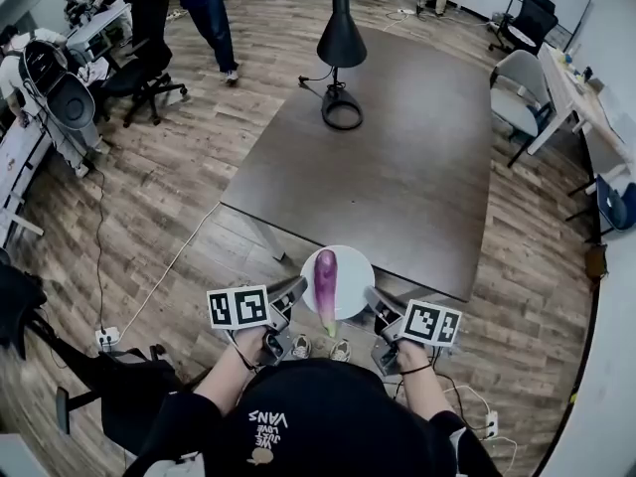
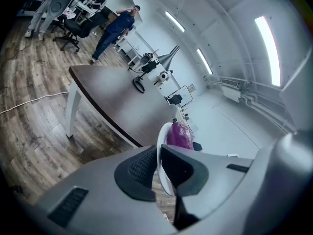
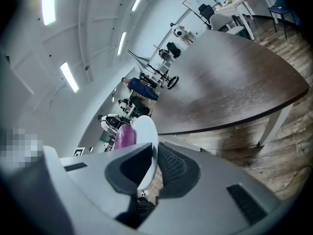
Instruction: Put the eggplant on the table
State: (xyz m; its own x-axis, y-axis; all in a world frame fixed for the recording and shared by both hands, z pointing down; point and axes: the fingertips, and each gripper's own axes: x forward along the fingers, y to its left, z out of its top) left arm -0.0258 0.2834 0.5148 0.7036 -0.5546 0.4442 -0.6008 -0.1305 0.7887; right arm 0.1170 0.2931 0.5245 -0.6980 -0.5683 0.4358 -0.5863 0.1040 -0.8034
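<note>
Status: pinching the white plate (image 1: 354, 266) at its left rim with the left gripper (image 1: 297, 289) and at its right rim with the right gripper (image 1: 371, 297), both closed onto it; carrying the purple eggplant (image 1: 326, 276) on the plate, above the floor (image 1: 169, 197), just short of the dark bench (image 1: 397, 147).

Purple eggplant (image 1: 326, 278) lengthwise on white plate (image 1: 356, 265), in air just off near edge of dk-brown table (image 1: 397, 157)
</note>
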